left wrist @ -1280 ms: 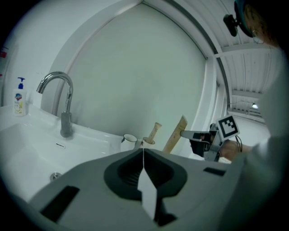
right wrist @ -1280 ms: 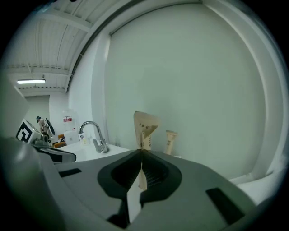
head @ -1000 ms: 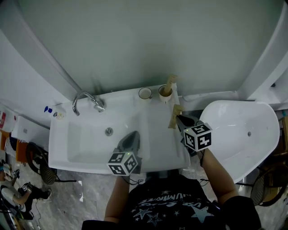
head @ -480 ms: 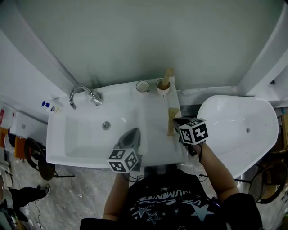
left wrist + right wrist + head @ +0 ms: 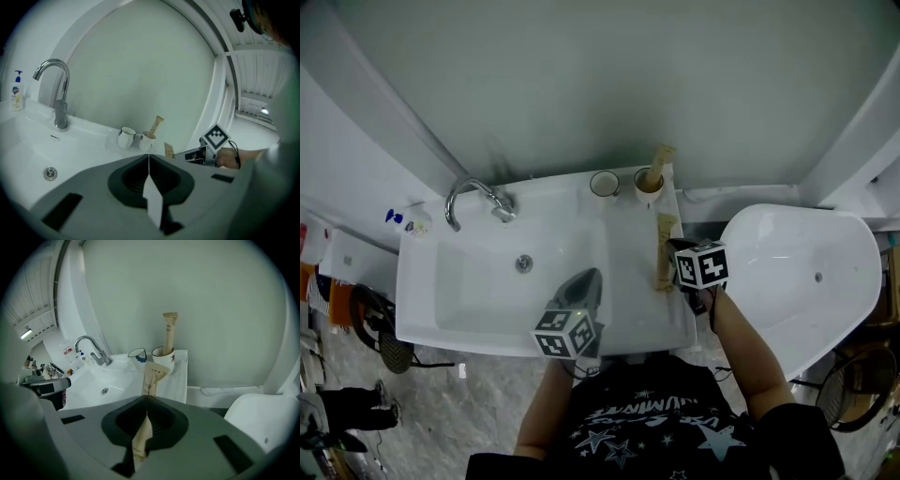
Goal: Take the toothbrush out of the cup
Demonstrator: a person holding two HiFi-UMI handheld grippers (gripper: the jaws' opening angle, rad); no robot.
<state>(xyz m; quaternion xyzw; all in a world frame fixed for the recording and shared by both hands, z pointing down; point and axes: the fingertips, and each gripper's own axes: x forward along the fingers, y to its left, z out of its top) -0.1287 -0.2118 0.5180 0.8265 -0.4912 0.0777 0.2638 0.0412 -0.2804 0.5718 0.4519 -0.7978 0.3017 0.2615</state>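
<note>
The toothbrush (image 5: 150, 377), pinched in the right gripper's (image 5: 146, 401) jaws and jutting ahead of them, sits clear of the cup (image 5: 164, 359) beyond, so laying it down likely comes next, while the left gripper's (image 5: 149, 159) jaws stay out of it, pressed together on nothing.

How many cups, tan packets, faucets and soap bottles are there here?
Cups: 2, left cup and right cup
Tan packets: 2, cup packet and held packet in right gripper
Faucet: 1
Soap bottle: 1
Total: 6
</note>
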